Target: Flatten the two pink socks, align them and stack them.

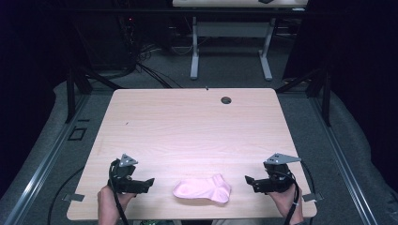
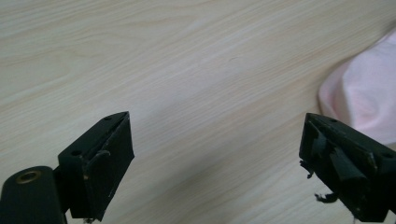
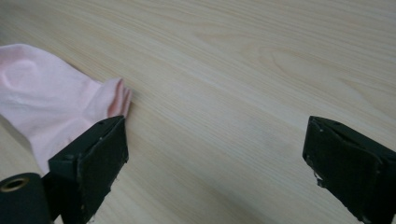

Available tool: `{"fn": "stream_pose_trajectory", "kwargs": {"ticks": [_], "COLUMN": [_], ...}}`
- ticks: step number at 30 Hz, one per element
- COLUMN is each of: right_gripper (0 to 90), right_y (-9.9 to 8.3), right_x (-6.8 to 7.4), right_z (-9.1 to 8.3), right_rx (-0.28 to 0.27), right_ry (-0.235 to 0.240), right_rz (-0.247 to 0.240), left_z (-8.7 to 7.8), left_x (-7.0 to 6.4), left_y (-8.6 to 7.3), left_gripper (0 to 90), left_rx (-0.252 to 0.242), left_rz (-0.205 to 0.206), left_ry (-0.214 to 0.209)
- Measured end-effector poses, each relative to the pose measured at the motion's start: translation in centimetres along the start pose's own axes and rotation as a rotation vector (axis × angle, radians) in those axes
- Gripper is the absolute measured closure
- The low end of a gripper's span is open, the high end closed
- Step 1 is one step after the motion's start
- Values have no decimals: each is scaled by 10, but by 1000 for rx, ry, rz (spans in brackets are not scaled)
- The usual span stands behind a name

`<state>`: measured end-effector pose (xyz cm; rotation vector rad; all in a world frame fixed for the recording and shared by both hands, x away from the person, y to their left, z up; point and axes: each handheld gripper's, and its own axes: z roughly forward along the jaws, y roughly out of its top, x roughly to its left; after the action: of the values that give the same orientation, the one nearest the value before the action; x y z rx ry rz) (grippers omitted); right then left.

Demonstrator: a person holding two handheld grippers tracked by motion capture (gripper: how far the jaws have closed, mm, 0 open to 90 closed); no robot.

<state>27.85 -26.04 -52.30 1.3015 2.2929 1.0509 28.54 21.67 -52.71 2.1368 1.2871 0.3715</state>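
A pink sock (image 1: 202,189) lies flat on the pale wooden table (image 1: 187,126), close to the near edge and about midway between the two grippers; its long axis runs roughly left to right across the table, with a slight slant; the folded, ribbed end points toward the person's right, and the smoother rounded end toward the left. The left gripper (image 1: 149,182) sits low over the table just to the left of the sock, held in a hand (image 1: 109,202); its jaws are spread wide with bare wood between them, gripping nothing; in the left gripper view the sock (image 2: 364,98) lies just beyond one jaw, apart from it as far as I can tell. The right gripper (image 1: 248,180) sits on the other side, also held in a hand (image 1: 285,202); its jaws are parted just as far and empty; in the right gripper view the sock's ribbed end (image 3: 119,97) lies right by one jaw tip.
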Motion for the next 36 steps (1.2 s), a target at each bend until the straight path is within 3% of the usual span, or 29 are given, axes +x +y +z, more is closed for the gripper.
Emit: {"fn": "stream_pose_trajectory", "kwargs": {"ticks": [10,17,28,36], "right_gripper": [0,0,0,0], "right_y": [-22,-37,-55,-56], "right_x": [-29,-46,-63,-67], "right_z": [5,15,26,27], "right_rx": [8,36,37,33], "right_ry": [-114,-155,-208,-232], "right_rz": [63,99,130,115], "left_z": [15,29,37,40], "left_x": [27,37,45,46], "left_y": [-20,-31,-36,-38], "left_gripper": [32,10,0,0], "left_rx": [26,40,16,-15], "left_rz": [-72,-109,-99,-82], "left_ry": [67,96,141,156]}}
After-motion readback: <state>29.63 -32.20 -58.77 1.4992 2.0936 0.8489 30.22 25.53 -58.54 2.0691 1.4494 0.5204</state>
